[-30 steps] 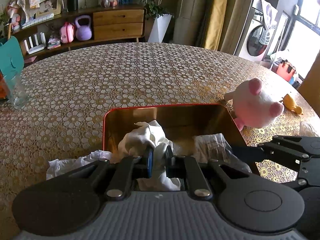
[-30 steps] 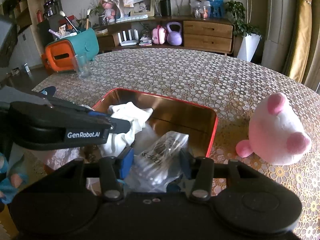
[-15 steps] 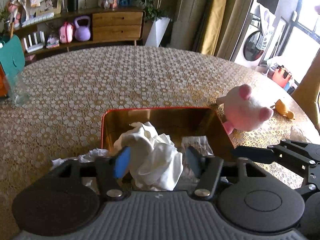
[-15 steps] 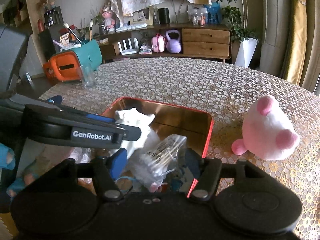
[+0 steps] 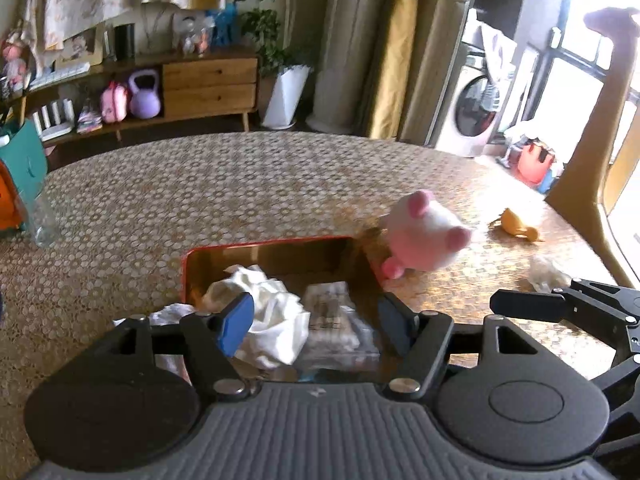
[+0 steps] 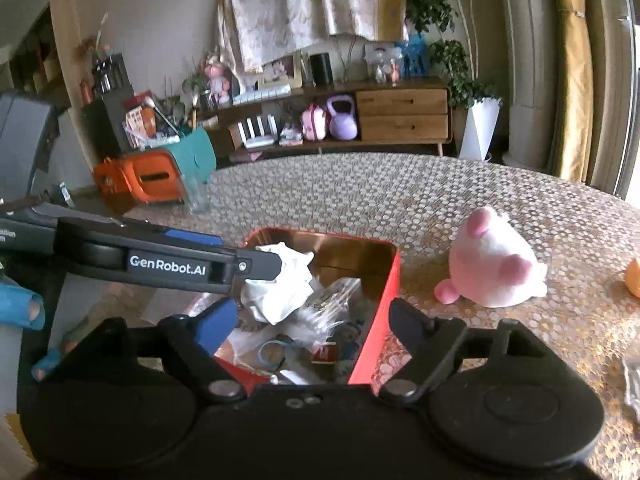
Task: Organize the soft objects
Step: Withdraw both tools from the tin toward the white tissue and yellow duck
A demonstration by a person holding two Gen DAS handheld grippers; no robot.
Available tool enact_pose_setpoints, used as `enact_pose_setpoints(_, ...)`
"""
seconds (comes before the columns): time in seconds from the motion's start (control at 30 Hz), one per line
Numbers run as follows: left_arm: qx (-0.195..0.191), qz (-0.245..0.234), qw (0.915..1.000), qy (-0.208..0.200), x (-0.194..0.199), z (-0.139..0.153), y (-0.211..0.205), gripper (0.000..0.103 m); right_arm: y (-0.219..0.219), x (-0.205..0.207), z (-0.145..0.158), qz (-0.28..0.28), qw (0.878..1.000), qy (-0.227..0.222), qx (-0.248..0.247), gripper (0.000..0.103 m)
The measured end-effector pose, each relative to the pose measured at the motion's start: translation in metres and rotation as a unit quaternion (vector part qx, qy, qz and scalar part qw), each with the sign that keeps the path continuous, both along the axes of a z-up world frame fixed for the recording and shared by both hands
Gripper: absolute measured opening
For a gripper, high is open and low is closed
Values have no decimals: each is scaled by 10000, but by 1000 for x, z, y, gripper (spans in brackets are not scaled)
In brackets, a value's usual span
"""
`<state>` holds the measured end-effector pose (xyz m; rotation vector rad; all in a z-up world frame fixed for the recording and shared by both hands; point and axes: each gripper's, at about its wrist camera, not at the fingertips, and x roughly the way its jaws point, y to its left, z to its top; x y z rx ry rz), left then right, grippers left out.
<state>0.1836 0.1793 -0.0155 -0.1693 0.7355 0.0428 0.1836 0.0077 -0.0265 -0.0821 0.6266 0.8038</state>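
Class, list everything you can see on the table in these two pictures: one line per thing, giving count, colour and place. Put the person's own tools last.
Rectangular metal tin: one, red, table centre.
Crumpled cloth: one, white, inside the tin.
Clear plastic packet: one, transparent, in the tin beside the cloth.
Round plush pig: one, pink and white, right of the tin.
Small soft toy: one, yellow, beyond the pig.
Drinking glass: one, clear, far left.
Left gripper: one, black, jaws open.
Right gripper: one, black, jaws open.

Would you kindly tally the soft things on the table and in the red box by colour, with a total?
White: 1, the crumpled cloth in the red box.
Pink and white: 1, the plush toy on the table.
Yellow-orange: 1, the small toy past the plush toy.
Total: 3.
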Motion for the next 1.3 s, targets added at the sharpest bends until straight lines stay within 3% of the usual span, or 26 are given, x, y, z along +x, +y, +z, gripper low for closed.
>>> enact_pose_setpoints(0.13, -26, -231, 9997, -118, -11, 12, -19, 71, -23, -13, 12, -57, 9998, -59, 173, 87)
enact_pose_setpoints(0.4, -220, -639, 9972, -304, -25, 27, -65, 84, -80, -30, 23, -380, 9986, -104, 342, 92)
enact_pose_setpoints(0.6, -315, -921, 9947, -341, -21, 28, -102, 84, -123, -42, 24, -703, 9963, -198, 453, 99)
enact_pose_setpoints(0.9, -397, -1363, 9896, -234, 8, 19, -164, 84, -184, -41, 20, -1199, 9910, -395, 440, 102)
enact_pose_setpoints(1.07, -433, -1407, 9889, -191, 28, 14, -198, 101, -212, -31, 8, -1461, 9876, -504, 288, 102)
enact_pose_setpoints(1.3, -303, -1567, 9870, -195, 66, 7, -239, 101, -243, -14, -11, -1698, 9838, -564, 95, 102)
